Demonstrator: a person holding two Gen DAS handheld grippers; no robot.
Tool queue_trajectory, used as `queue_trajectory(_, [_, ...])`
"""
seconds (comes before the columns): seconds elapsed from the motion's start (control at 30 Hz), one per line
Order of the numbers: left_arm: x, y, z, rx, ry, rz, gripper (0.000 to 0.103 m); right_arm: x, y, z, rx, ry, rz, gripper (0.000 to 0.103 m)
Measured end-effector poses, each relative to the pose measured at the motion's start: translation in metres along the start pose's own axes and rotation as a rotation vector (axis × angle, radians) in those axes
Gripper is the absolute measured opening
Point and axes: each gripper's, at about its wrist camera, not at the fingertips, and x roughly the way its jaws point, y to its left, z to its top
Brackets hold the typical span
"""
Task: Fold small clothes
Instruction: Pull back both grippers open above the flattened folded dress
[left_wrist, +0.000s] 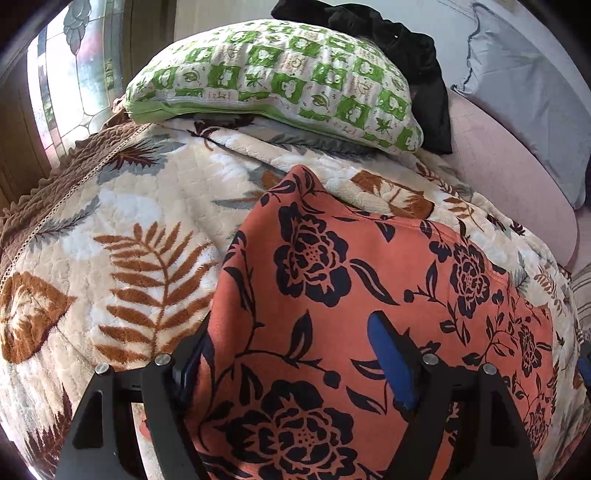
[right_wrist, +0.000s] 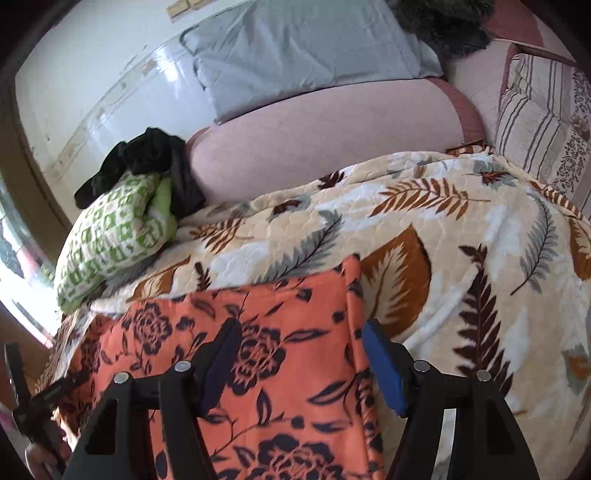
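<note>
We see the bed (left_wrist: 122, 206) under a leaf-print blanket (right_wrist: 461, 236), a green pillow (left_wrist: 273, 77) at the upper middle of the left view, and our orange floral cloth (left_wrist: 332, 295) lying across the lower centre of both views. It looks light, soft and limp, likely to sag and slide, so we would pinch it at a hemmed edge or corner, such as the right edge in the right view. Left tongs (left_wrist: 295, 354) stand apart astride the cloth, and right tongs (right_wrist: 301, 363) stand apart above it, neither clamped.
</note>
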Motion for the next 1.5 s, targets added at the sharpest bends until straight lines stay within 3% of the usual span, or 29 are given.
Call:
queue_trajectory(0.03, [0.001,-0.004,-0.002,0.023,0.01,0.005,0.08,-0.001,0.007,-0.014,-0.008,0.023,0.018,0.054])
queue_trajectory(0.07, [0.003,-0.007,-0.004,0.044,0.017,0.024,0.08,0.001,0.012,-0.028,-0.018,0.05,0.022,0.039])
queue_trajectory(0.13, [0.011,-0.012,-0.008,0.09,0.04,0.074,0.082,0.01,0.019,-0.053,-0.037,0.106,0.006,0.037])
queue_trajectory(0.2, [0.025,-0.014,-0.013,0.137,0.096,0.141,0.087,0.033,0.021,-0.074,-0.082,0.221,-0.038,0.037])
queue_trajectory(0.3, [0.024,-0.013,-0.016,0.148,0.081,0.169,0.091,0.03,0.026,-0.075,-0.146,0.191,-0.054,0.037])
queue_trajectory(0.4, [0.01,-0.015,-0.013,0.134,0.027,0.156,0.091,0.019,0.022,-0.065,-0.066,0.157,0.074,0.039])
queue_trajectory(0.5, [-0.007,-0.022,-0.012,0.142,-0.054,0.145,0.091,0.012,0.034,-0.065,-0.081,0.1,0.141,0.039])
queue_trajectory(0.57, [-0.005,-0.029,-0.013,0.155,-0.037,0.102,0.091,0.013,0.053,-0.072,-0.138,0.102,0.188,0.039])
queue_trajectory(0.63, [0.008,-0.039,-0.018,0.191,-0.001,0.139,0.091,0.021,0.072,-0.083,-0.179,0.138,0.222,0.039])
queue_trajectory(0.7, [0.024,-0.054,-0.027,0.284,0.035,0.217,0.093,0.035,0.086,-0.098,-0.234,0.201,0.188,0.04])
queue_trajectory(0.8, [0.031,-0.064,-0.031,0.354,-0.009,0.311,0.103,0.037,0.094,-0.106,-0.317,0.172,0.146,0.04])
queue_trajectory(0.9, [0.034,-0.05,-0.024,0.25,0.028,0.246,0.103,0.026,0.09,-0.096,-0.264,0.149,0.183,0.04])
queue_trajectory(1.0, [0.037,-0.039,-0.026,0.183,0.001,0.188,0.103,0.014,0.095,-0.094,-0.274,0.099,0.204,0.04])
queue_trajectory(1.1, [0.034,-0.04,-0.031,0.197,-0.037,0.196,0.103,0.031,0.1,-0.106,-0.277,0.189,0.181,0.04])
queue_trajectory(1.23, [0.019,-0.04,-0.034,0.228,-0.028,0.199,0.103,0.022,0.105,-0.108,-0.295,0.185,0.163,0.04])
queue_trajectory(1.33, [-0.007,-0.04,-0.047,0.262,-0.115,0.267,0.103,-0.002,0.097,-0.106,-0.244,0.136,0.208,0.04])
queue_trajectory(1.5, [-0.053,-0.047,-0.062,0.296,-0.216,0.261,0.103,-0.047,0.1,-0.1,-0.253,0.024,0.209,0.04])
